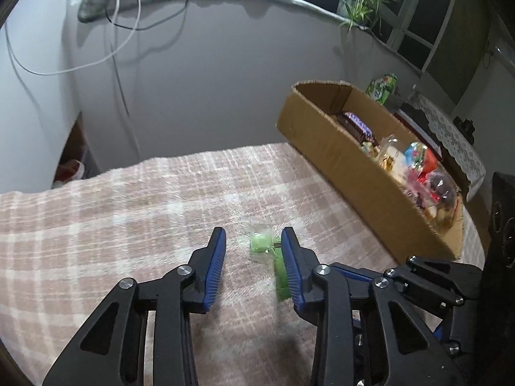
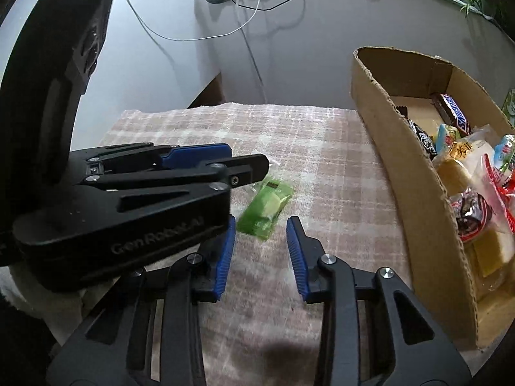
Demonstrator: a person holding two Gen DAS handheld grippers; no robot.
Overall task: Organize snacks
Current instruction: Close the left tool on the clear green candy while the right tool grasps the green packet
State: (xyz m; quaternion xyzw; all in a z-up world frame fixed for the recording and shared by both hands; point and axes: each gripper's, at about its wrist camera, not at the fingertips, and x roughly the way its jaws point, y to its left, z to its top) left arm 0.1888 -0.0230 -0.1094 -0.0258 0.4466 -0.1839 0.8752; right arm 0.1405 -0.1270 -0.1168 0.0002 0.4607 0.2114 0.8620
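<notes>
On my left, my left claw [image 1: 252,255] hung low over the pink plaid blanket [image 1: 128,212], its blue pads partly drawn in but with a clear gap between them and nothing pinched. Just ahead of its tips lay a small clear-wrapped green candy [image 1: 260,245], and against the inner face of its right pad sat the green snack packet [image 1: 280,265], beside it rather than squeezed, as far as I could tell. Seen from my right wrist, that same green snack packet [image 2: 265,207] lay flat on the blanket, a little blurred, between the nose of the left claw and the tips of my right claw [image 2: 261,241], whose pads were also only part-way apart and empty, the packet just beyond them. Further right stood the cardboard box [image 1: 338,160], already well stocked: a chocolate bar [image 2: 455,114] at its far end, then a crowd of yellow, red and clear wrappers towards the near end. I judged the job mostly done, since nearly all the snacks seemed to be in the box and only these two green pieces remained loose on the blanket. What was left was to close on each, lift them and drop them into the box.
</notes>
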